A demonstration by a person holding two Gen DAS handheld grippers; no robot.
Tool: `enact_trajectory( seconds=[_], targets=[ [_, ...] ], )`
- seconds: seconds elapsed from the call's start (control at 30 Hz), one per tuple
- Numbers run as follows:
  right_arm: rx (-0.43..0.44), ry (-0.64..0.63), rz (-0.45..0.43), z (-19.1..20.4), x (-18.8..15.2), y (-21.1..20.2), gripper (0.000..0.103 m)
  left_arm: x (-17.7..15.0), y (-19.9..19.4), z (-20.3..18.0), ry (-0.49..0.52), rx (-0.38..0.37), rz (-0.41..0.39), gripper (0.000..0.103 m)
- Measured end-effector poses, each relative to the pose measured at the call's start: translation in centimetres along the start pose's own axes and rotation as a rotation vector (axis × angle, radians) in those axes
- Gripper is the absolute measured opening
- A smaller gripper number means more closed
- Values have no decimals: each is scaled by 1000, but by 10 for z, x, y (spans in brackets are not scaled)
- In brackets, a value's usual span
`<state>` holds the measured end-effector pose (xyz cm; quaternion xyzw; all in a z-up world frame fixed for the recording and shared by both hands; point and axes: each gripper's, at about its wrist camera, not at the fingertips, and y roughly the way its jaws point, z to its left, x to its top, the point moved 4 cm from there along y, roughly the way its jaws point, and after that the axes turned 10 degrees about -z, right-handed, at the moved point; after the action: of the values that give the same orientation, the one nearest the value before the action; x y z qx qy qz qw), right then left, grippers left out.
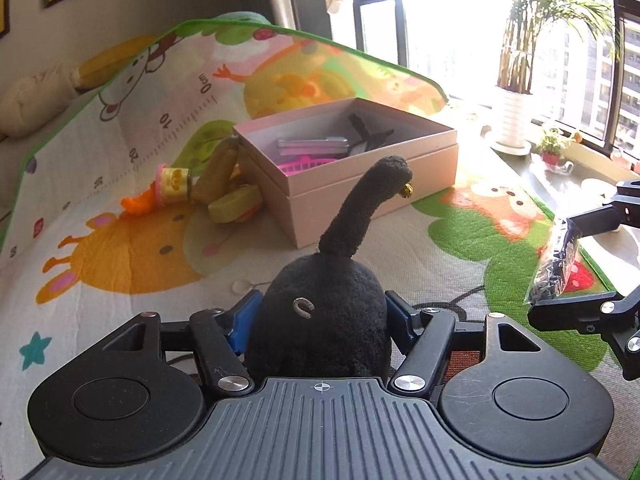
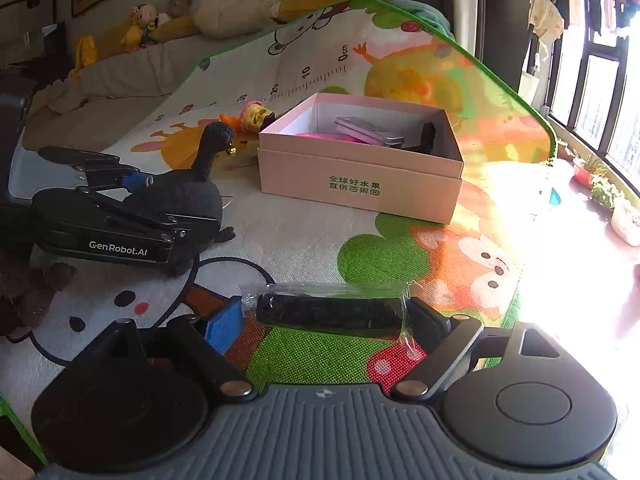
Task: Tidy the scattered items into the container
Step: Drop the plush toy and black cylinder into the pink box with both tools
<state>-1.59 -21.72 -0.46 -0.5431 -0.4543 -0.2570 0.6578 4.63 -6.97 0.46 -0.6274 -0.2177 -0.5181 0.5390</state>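
Black plush fills my left gripper (image 1: 322,312): its blue-padded jaws press on both flanks of a black plush toy (image 1: 324,320), whose thin tail curls up toward twelve o'clock and ends in a small gold bell (image 1: 407,191). From the right wrist view I see the same left gripper (image 2: 176,216) at nine o'clock, clamped on the plush toy (image 2: 188,200) just above the play mat (image 2: 304,236).

My right gripper (image 2: 328,316) holds a dark oblong item in clear crinkled wrap (image 2: 328,314) crosswise, one end against each jaw. In the left wrist view that right gripper (image 1: 560,264) shows at three o'clock with the wrapped item (image 1: 554,264) standing between its fingers.

Further out, at twelve o'clock of both claws, the pink cardboard box (image 1: 360,200) sits open on the play mat (image 1: 120,240), well apart from both held things. Inside the box (image 2: 360,184) I make out a flat pink-and-silver tin (image 2: 366,130), something bright pink (image 1: 306,166) and a dark object (image 1: 368,136) I cannot identify.

At ten o'clock of the box, just beside its far corner, lie an orange and yellow toy (image 1: 168,190) and some tan toy pieces (image 1: 230,196) leaning on the box wall. Beyond the mat at one o'clock, a potted palm (image 1: 516,92) stands by the bright window.
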Motion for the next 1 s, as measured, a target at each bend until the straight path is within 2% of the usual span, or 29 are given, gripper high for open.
enact_trajectory(
  seconds=[0.17,0.27,0.5,0.6,0.7,0.8,0.83,0.9,0.93,1.0],
  targets=[
    [17,-23,-34,-3,1,-12,86,8,-16,-12,16,-12,-5,70],
    [7,-2,-59,-15,2,-17,86,28,-14,-17,42,-33,-28,70],
    [-10,54,-88,-39,5,-17,86,119,24,-9,93,-55,-180,70],
    [-16,63,-85,-46,7,-10,86,155,53,-5,64,-98,-226,70],
    [-32,74,-75,-51,12,0,86,168,88,0,9,-140,-207,71],
    [-41,72,-71,-55,18,8,86,152,133,6,-55,-172,-85,71],
    [-41,70,-70,-55,20,11,86,141,148,9,-74,-188,-21,71],
    [-41,61,-67,-56,24,16,86,124,161,15,-94,-190,40,75],
    [-42,53,-66,-56,26,18,86,122,160,20,-106,-186,33,83],
    [-40,35,-65,-56,30,22,86,123,152,32,-137,-175,-4,87]
  ],
)
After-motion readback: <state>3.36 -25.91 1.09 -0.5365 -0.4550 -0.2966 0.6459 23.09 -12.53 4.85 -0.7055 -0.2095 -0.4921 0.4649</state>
